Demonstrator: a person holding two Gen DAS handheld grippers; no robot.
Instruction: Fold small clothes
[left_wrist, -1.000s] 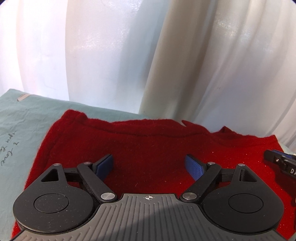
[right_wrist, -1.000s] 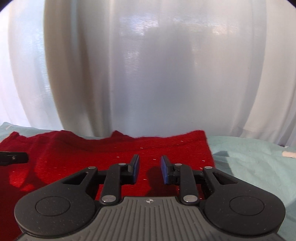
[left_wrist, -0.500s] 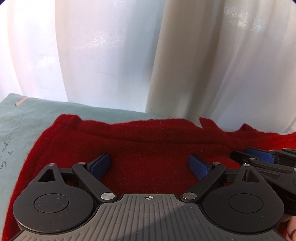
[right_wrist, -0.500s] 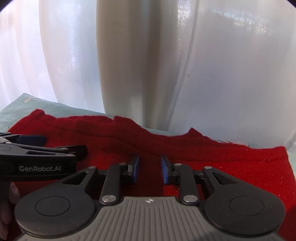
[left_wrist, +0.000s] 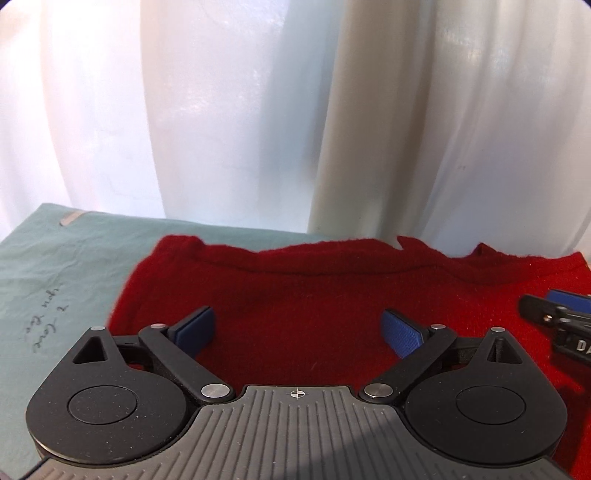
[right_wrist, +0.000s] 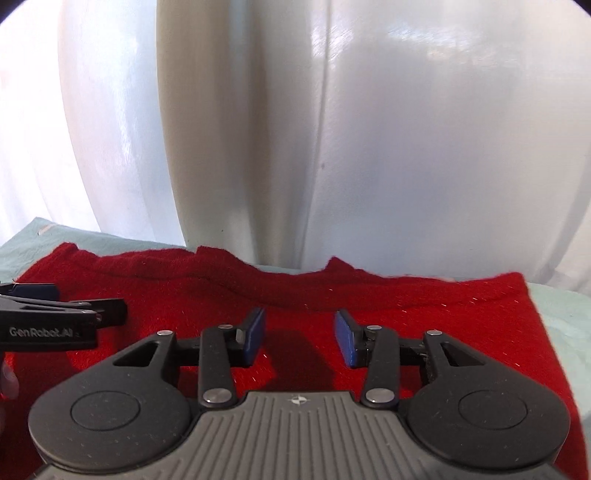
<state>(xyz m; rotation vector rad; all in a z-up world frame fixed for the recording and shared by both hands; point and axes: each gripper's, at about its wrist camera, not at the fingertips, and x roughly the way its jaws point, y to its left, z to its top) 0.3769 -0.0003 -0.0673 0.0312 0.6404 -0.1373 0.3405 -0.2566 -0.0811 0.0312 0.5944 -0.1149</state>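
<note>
Nearest in the left wrist view, the left tongs (left_wrist: 298, 330) stand spread about as wide as they go and are opening a little further, their blue pads (left_wrist: 402, 332) hanging over the red garment (left_wrist: 295, 295) with only the cloth below them and nothing gripped. In the right wrist view the right tongs (right_wrist: 300, 338) are parted by a moderate gap and opening; their blue pads (right_wrist: 255, 334) hold nothing, and a dark shadow falls on the red knit between them. Whether either set of pad tips brushes the fabric is hard to tell from these low angles.

The red garment lies spread flat on a pale green cloth (left_wrist: 55, 280) that covers the table, under and ahead of both tongs. Its far edge is wavy, with a raised seam or fold running just inside that edge. In the right wrist view the left tongs (right_wrist: 55, 306) reach in from the left edge over the garment's left part, with a fingertip (right_wrist: 9, 380) of the person showing below them. In the left wrist view the right tongs (left_wrist: 557, 314) poke in at the right edge.

On the green cloth to the left of the garment there is dark handwriting (left_wrist: 44, 325), and further back a small grey tab (left_wrist: 72, 218). Behind the table hang white curtains (left_wrist: 258, 110) in broad, bright folds.
</note>
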